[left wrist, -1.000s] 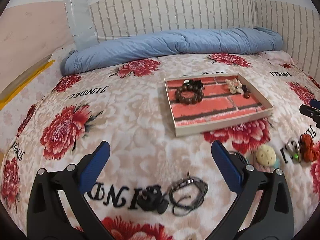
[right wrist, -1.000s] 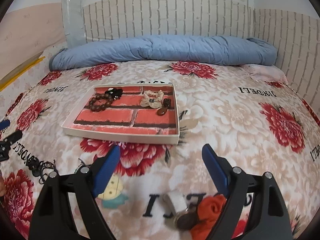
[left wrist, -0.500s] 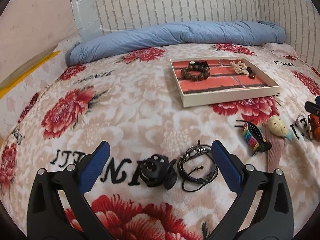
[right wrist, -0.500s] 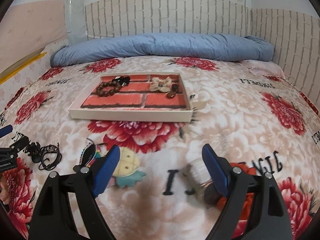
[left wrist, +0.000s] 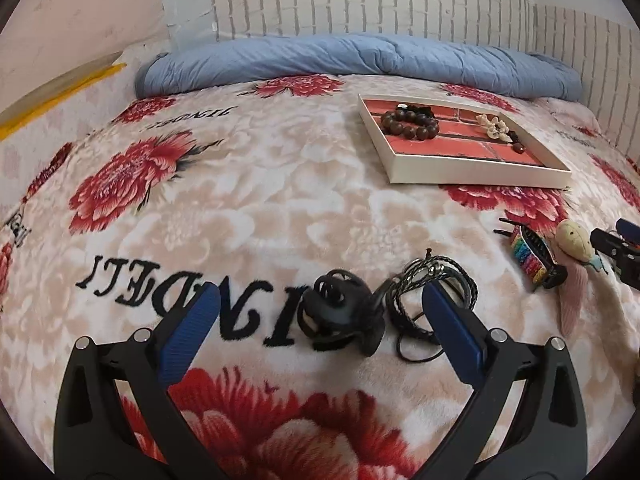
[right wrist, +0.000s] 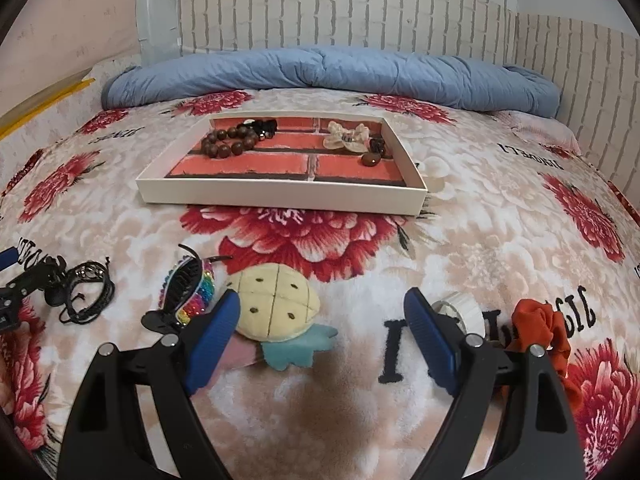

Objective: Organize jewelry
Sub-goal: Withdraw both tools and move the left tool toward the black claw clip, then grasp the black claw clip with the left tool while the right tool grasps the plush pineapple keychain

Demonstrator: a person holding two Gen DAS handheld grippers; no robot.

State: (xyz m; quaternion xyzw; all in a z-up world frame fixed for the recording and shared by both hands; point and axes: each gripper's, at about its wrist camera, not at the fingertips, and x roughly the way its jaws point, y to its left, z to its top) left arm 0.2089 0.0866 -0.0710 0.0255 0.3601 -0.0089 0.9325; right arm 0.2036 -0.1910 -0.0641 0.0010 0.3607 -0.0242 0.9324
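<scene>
The left gripper point(left wrist: 320, 316) has its blue fingers point(left wrist: 191, 334) spread wide with nothing between the pads. Framed between them on the bed point(left wrist: 248, 200) lies the black hair claw point(left wrist: 340, 316), and touching its right side the coil of black cord bracelets point(left wrist: 430, 304), which the right-hand finger partly covers. The right gripper point(right wrist: 322, 330) is equally wide apart and empty. Its left finger overlaps the edge of the pineapple plush clip point(right wrist: 278, 312), while the white ring-shaped piece point(right wrist: 460, 310) and the orange scrunchie point(right wrist: 540, 334) sit behind and beside its right finger.

The claw looks light, stiff plastic with open loops, and is probably best pinched across its body rather than by the teeth. The cords are limp and will likely sag and trail, so a pinch across the bundled strands seems safest. The plush clip is soft and should squash under the pads. The rainbow claw clip point(right wrist: 188, 292) lies just left of it.

Farther up the bed stands the tray point(right wrist: 280, 196), already holding a brown bead bracelet point(right wrist: 230, 142) and a pale scrunchie point(right wrist: 346, 136).

Against the earlier frames, both grippers have sunk toward the blanket. The claw and cords, then low at the picture's edge, now sit up between the left fingers, and the tray looks flatter and farther.
</scene>
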